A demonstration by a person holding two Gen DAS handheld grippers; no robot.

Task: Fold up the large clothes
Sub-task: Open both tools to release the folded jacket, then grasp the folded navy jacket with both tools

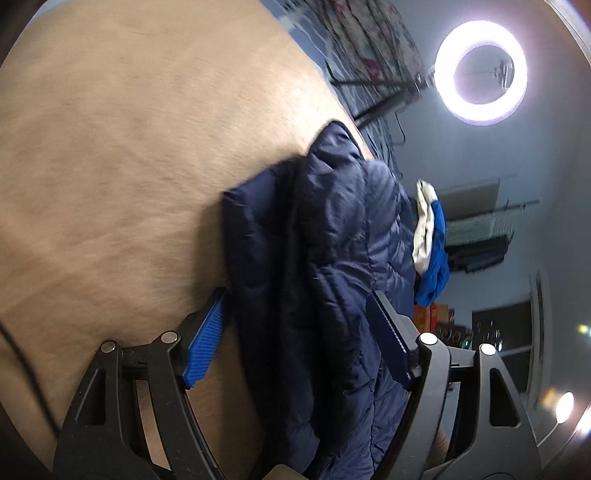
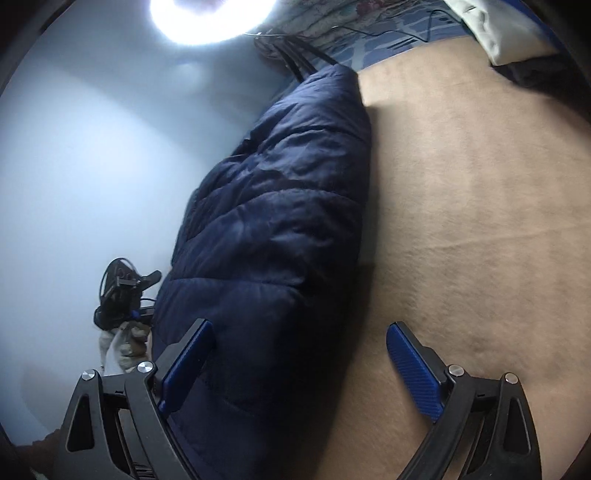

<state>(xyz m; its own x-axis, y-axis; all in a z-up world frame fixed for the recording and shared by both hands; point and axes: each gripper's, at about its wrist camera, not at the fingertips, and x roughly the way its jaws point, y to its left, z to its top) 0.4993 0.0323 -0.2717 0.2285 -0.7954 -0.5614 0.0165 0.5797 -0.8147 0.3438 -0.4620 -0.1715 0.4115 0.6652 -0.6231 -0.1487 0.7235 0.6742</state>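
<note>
A navy quilted puffer jacket (image 1: 325, 251) lies bunched on a tan surface (image 1: 129, 166). In the left wrist view my left gripper (image 1: 299, 336) is open, its blue-padded fingers (image 1: 207, 339) straddling the jacket's folded edge, the fabric lying between the jaws. In the right wrist view the same jacket (image 2: 280, 229) lies along the edge of the tan surface (image 2: 472, 206). My right gripper (image 2: 299, 365) is open, its left finger (image 2: 188, 365) over the jacket and its right finger (image 2: 413, 369) over the tan surface. The other gripper (image 2: 122, 295) shows small at the far left, beyond the jacket.
A white and blue garment (image 1: 432, 236) lies past the jacket. A ring light (image 1: 480, 70) shines beyond the surface, also glaring in the right wrist view (image 2: 210, 18). Patterned blue bedding (image 1: 354, 40) and black stand legs (image 2: 299, 55) lie at the far edge.
</note>
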